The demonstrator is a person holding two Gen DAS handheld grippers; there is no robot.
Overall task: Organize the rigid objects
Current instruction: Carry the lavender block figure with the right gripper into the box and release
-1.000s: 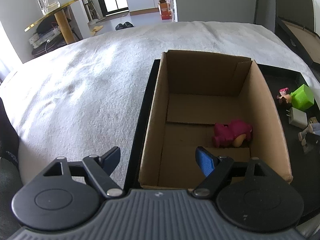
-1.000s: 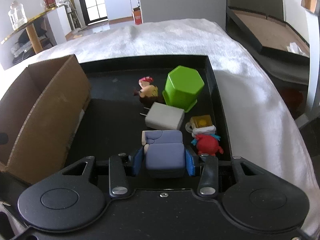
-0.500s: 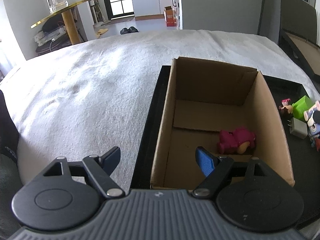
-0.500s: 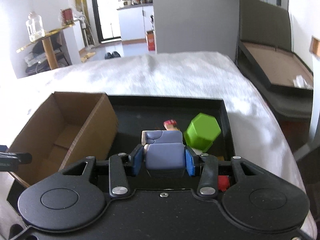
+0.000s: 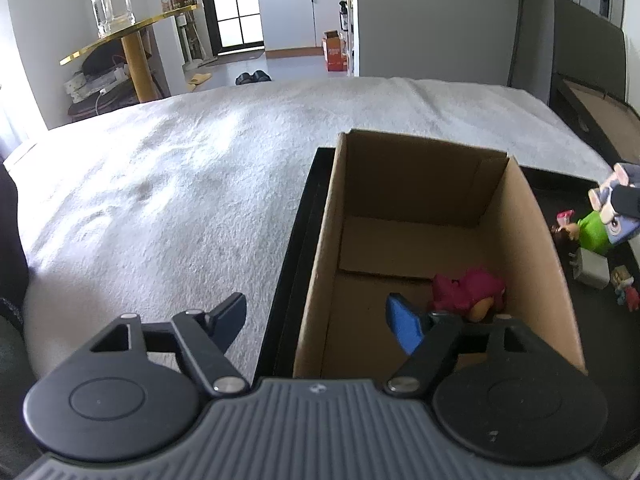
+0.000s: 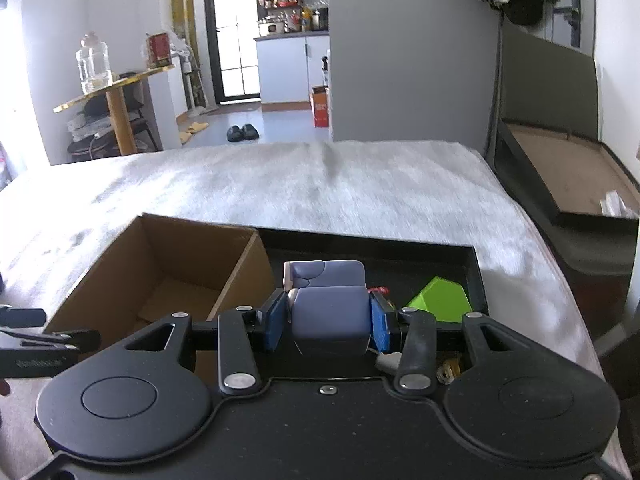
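Note:
My right gripper (image 6: 329, 322) is shut on a blue-grey blocky toy figure (image 6: 329, 312), lifted above the black tray (image 6: 478, 276); the same figure (image 5: 616, 208) shows at the right edge of the left wrist view. An open cardboard box (image 5: 532, 248) stands in the tray's left part, with a magenta plush toy (image 5: 468, 288) inside. My left gripper (image 5: 320, 320) hovers at the box's near left wall, its jaws closing with only the wall's edge between them. A green hexagonal block (image 6: 438, 300), a white charger (image 5: 592, 272) and small figurines (image 5: 624, 284) lie on the tray.
The tray sits on a white fluffy cover (image 5: 180, 184). The box (image 6: 160, 264) is left of the held figure in the right wrist view. A dark frame with a brown panel (image 6: 560, 176) lies to the right. A gold side table with a jar (image 5: 120, 40) stands behind.
The right gripper has risen with the blue-grey figure, off the tray floor and towards the box. The left gripper's jaws have narrowed a little; its view tilted up slightly.

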